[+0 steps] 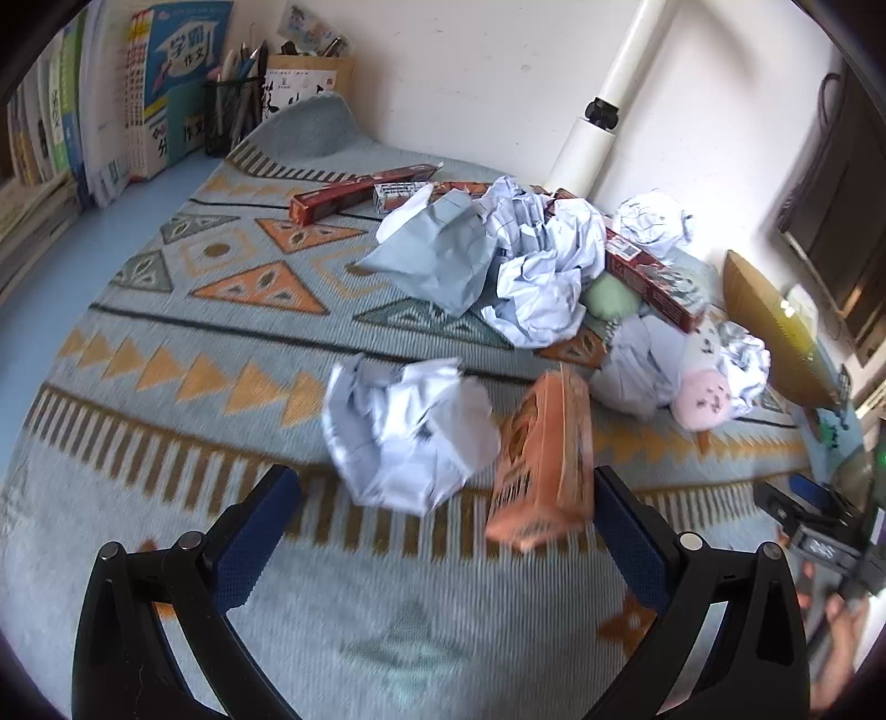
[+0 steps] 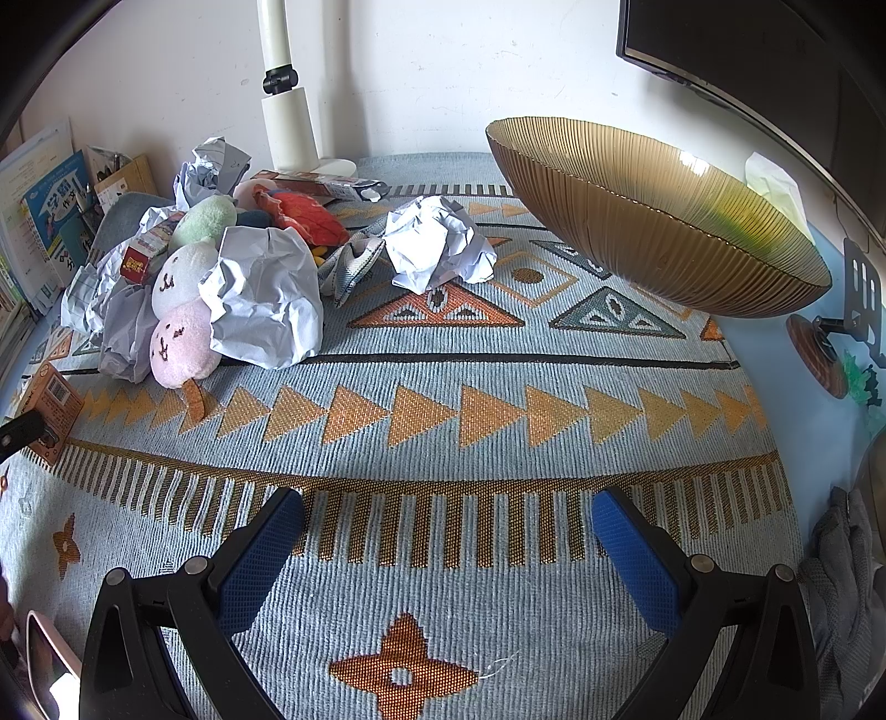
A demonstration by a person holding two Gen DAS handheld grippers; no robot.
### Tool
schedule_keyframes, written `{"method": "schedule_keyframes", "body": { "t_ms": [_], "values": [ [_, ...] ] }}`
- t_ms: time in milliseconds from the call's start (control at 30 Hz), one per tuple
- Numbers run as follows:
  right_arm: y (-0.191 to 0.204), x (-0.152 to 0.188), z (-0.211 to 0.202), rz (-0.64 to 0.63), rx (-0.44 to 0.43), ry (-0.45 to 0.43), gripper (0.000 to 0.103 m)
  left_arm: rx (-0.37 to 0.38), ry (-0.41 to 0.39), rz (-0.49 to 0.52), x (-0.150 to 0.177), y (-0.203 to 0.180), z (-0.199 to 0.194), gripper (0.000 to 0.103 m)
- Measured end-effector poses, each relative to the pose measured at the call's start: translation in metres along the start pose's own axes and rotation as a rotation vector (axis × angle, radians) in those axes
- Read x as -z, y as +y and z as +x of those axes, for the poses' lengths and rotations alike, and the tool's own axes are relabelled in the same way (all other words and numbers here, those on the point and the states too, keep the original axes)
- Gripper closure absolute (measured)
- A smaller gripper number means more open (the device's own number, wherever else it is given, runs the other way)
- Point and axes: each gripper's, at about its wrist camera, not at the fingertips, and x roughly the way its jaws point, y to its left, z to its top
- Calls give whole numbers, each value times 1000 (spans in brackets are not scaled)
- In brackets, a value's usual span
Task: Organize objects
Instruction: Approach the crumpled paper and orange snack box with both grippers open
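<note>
My left gripper [image 1: 446,507] is open, its jaws wide apart. A crumpled paper ball [image 1: 404,432] and an orange box [image 1: 545,457] lie between and just ahead of its fingers; the box stands next to the right finger. Beyond them is a heap of crumpled paper [image 1: 498,255], long red boxes [image 1: 354,191] and plush toys [image 1: 700,396]. My right gripper [image 2: 447,529] is open and empty over bare mat. The plush toys [image 2: 180,310], paper balls [image 2: 437,243] and the orange box [image 2: 50,410] show at its left. A golden ribbed bowl [image 2: 653,221] stands at the back right.
A patterned blue woven mat [image 2: 443,421] covers the desk. Books [image 1: 111,99] and a pen holder [image 1: 232,111] stand at the back left. A white lamp post [image 2: 285,111] rises by the wall. A monitor [image 2: 747,50] hangs at the right, with a phone stand [image 2: 858,299] beside it.
</note>
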Motion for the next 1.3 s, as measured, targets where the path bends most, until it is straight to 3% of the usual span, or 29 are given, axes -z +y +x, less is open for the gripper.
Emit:
{"method": "schedule_keyframes", "body": {
  "t_ms": [267, 400, 467, 733, 1300],
  "values": [
    [0, 0, 0, 0, 0, 0, 0, 47, -103, -75, -3, 24, -26, 1],
    [0, 0, 0, 0, 0, 0, 0, -31, -64, -55, -6, 30, -12, 1],
    [0, 0, 0, 0, 0, 0, 0, -27, -27, -27, -5, 29, 0, 1],
    [0, 0, 0, 0, 0, 0, 0, -197, 43, 179, -13, -6, 28, 0],
    [0, 0, 0, 0, 0, 0, 0, -187, 39, 178, -21, -10, 34, 0]
  ]
}}
